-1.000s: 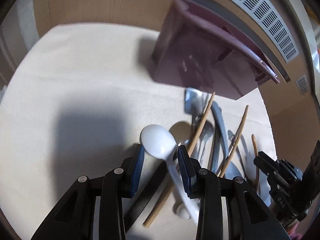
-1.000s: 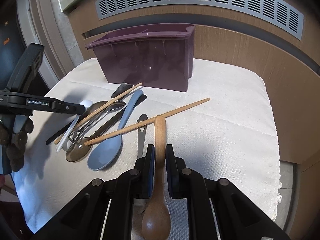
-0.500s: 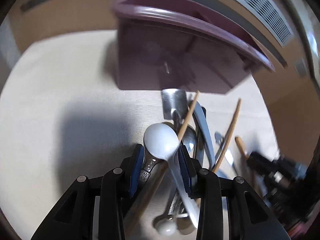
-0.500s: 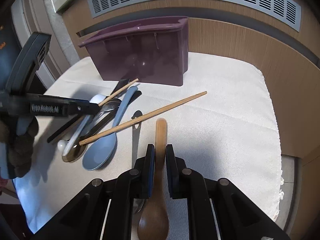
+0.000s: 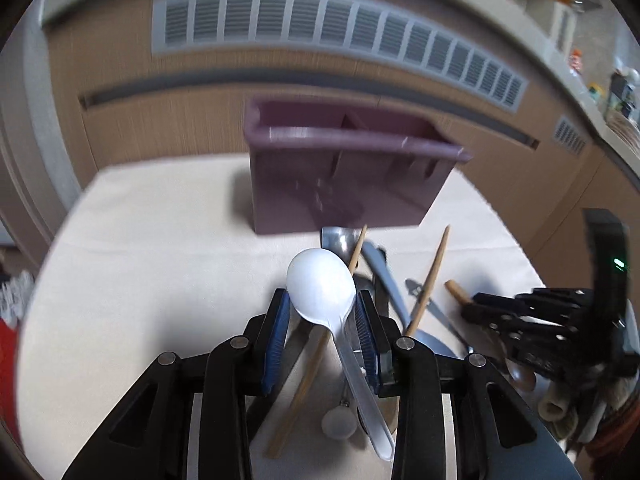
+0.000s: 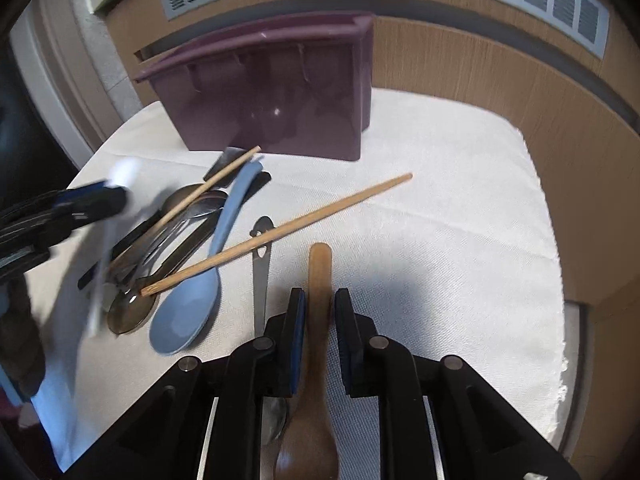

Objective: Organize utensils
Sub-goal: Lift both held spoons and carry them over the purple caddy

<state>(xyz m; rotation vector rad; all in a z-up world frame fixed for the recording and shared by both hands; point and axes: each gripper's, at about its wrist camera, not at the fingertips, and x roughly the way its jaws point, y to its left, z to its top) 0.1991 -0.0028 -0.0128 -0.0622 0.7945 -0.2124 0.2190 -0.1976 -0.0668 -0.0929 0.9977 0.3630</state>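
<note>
Two spoons are in hand. In the left wrist view, your left hand-held gripper (image 5: 322, 312) is clenched on a white plastic spoon (image 5: 322, 286), pads at the neck just below the bowl, handle trailing down toward the camera. It looks light, smooth and a little flexible, so I judge it could pivot in the pads; a hold further down the handle would steady it. Ahead stands the purple plastic caddy (image 5: 344, 176), glossy, with dividers visible inside. It rests on a cream woven cloth (image 5: 160, 264) on the counter.

In the right wrist view, your right hand-held gripper (image 6: 320, 312) is closed around the handle of a wooden spoon (image 6: 318, 328), bowl toward the camera, tip pointing at the caddy. Stiff, matte wood should grip well. On the cloth to the left lie a pale blue plastic spoon (image 6: 200, 292), a bamboo chopstick (image 6: 276, 236) crossing it, and several metal utensils (image 6: 176, 232), slick and tangled, well apart from the caddy's opening.
</note>
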